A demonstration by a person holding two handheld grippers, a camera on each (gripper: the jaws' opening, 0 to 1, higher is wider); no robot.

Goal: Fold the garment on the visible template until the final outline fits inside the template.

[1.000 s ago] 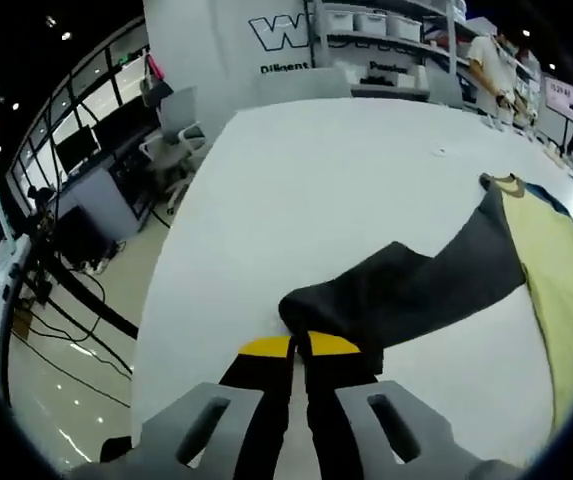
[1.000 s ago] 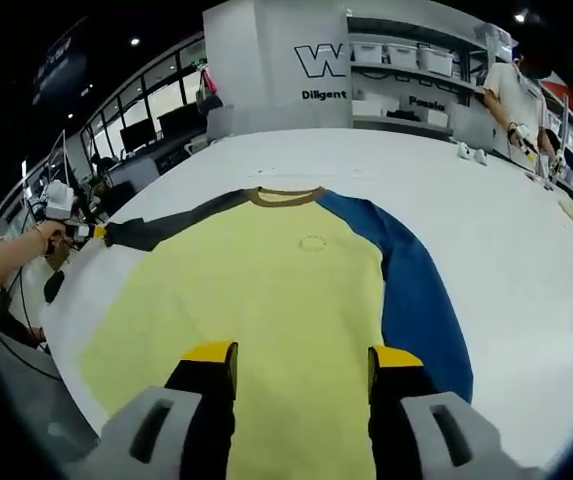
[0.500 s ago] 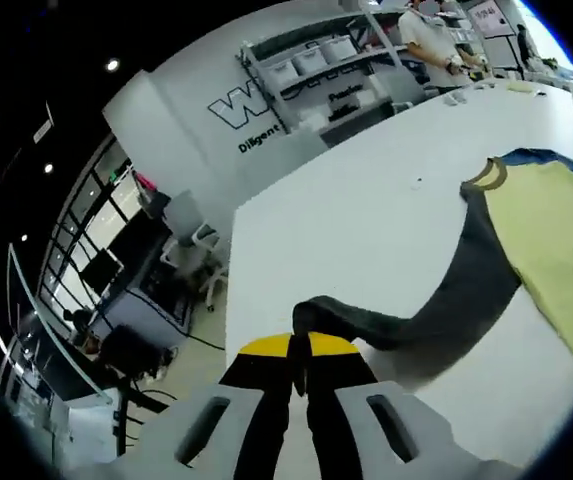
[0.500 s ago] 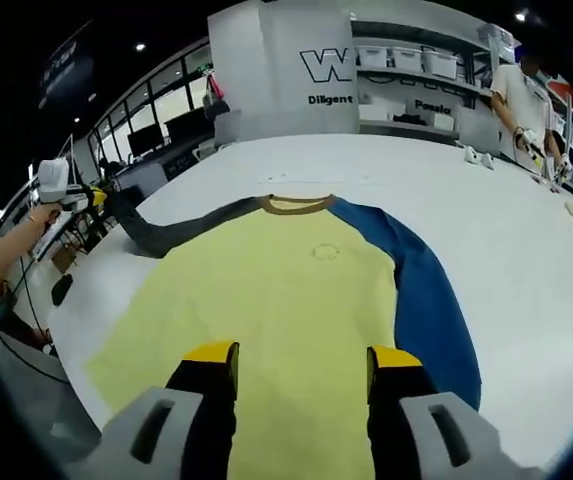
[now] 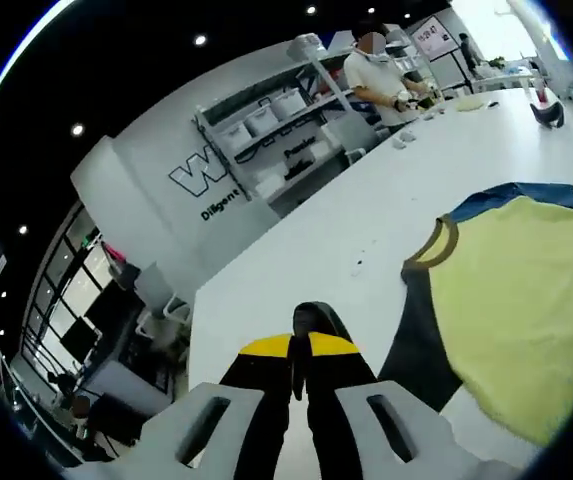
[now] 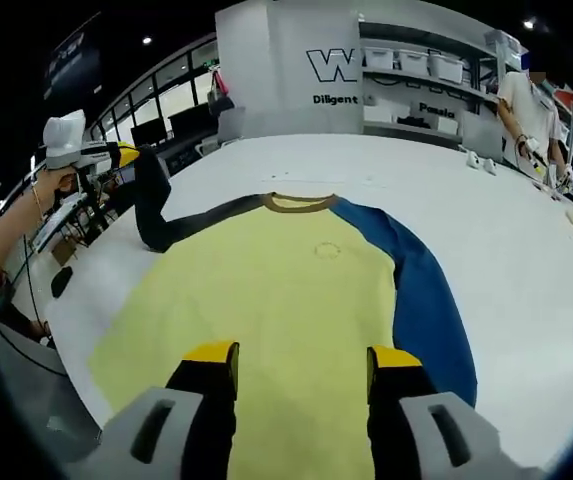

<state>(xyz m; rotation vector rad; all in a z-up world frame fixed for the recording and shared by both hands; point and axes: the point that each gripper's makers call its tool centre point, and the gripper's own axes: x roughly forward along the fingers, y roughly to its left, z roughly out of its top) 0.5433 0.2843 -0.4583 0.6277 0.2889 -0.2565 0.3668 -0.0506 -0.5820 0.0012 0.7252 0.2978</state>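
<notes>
The left gripper [image 6: 126, 155] now stands higher above the table [image 6: 526, 250]. The grey sleeve [image 6: 151, 205] lifts with it, hanging clear.

The garment [image 6: 296, 300] lies flat on the worktop [image 6: 506, 215], its collar on the far side from the right gripper [image 6: 301, 365], which hangs over the near hem. One sleeve [image 6: 421, 300] lies flat along the garment's right side. The other sleeve [image 6: 161, 215] rises off the worktop at the garment's left, its end up in the left gripper [image 6: 116, 155]. Beyond the worktop stands shelving [image 6: 416, 85], with a person [image 6: 531, 110] at its right.
</notes>
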